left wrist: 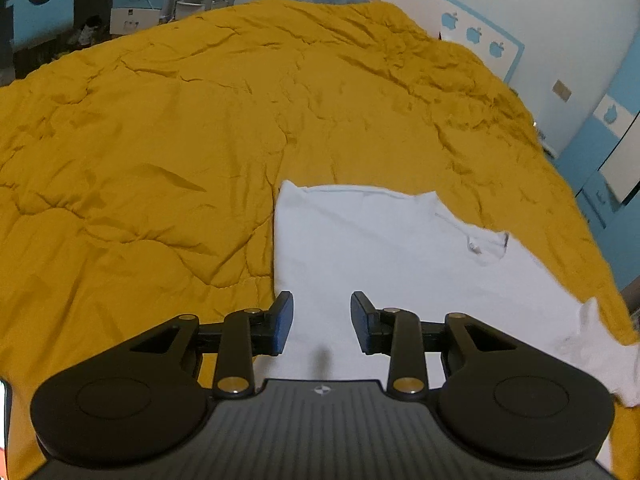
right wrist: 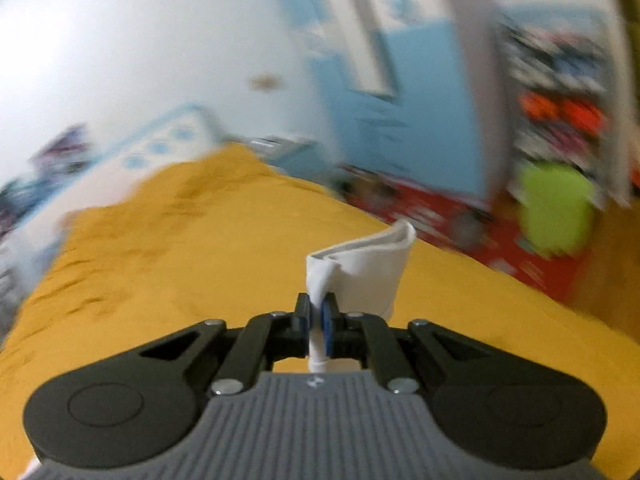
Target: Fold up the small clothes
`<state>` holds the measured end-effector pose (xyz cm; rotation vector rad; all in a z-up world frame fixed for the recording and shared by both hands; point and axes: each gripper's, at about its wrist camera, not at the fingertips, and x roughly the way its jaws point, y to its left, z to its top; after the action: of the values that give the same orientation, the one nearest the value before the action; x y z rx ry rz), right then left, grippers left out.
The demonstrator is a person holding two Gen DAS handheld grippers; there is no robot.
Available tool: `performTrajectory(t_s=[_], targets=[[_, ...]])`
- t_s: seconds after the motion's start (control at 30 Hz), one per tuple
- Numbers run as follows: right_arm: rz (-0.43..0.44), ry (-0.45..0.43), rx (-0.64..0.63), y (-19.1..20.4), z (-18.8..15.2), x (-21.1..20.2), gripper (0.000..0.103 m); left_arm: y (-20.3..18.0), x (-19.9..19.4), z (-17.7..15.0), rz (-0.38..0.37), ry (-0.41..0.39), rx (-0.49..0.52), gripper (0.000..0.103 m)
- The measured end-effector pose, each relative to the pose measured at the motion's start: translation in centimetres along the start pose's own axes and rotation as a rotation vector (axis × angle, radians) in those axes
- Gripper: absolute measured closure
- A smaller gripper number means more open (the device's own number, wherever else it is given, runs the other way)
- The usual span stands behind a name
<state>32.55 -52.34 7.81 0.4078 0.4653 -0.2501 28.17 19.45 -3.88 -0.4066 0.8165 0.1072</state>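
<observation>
T-shirt: lies flat on the quilt of the bed, right of centre. Left gripper: above the shirt's near edge. Right gripper: above the quilt, a fold of the shirt between its fingers. Headboard: behind the quilt.

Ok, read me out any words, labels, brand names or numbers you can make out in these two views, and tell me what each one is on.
No readable text in either view.
Left gripper: a small round emblem on its body, no letters.
White box in the background: dark marks too small to read.
Red packaging beyond the yellow quilt: print too blurred to read.
White shirt: no print visible.
</observation>
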Motion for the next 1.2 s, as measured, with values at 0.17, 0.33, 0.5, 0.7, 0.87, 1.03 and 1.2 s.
performTrajectory(t_s=[0.17,0.33,0.5,0.7,0.87,1.03,1.2], targets=[[0.275,-0.043,-0.116,14.3,1.8,-3.9,0.103,0.6,-1.6,0.2,-0.041,-0.034,-0.021,0.063],[0.508,-0.019,-0.127,26.5,-1.0,-7.4,0.103,1.4,-2.8,0.4,-0.068,-0.053,-0.036,0.063],[0.575,0.114,-0.114,35.3,-10.0,-6.4,0.103,2.5,-3.0,0.3,-0.083,-0.046,-0.049,0.063],[0.541,0.339,-0.227,41.8,-24.6,-2.0,0.103,3.9,-3.0,-0.1,-0.084,-0.033,-0.068,0.063],[0.546,0.514,-0.297,43.4,-33.2,0.8,0.096,4.7,-2.3,-0.2,-0.132,-0.026,-0.079,0.063],[0.617,0.6,-0.316,42.9,-35.3,1.2,0.073,4.7,-1.0,-0.5,-0.214,-0.019,-0.118,0.06],[0.649,0.6,-0.283,38.8,-33.5,1.1,0.067,3.6,1.2,-0.6,-0.281,0.008,-0.143,0.056]])
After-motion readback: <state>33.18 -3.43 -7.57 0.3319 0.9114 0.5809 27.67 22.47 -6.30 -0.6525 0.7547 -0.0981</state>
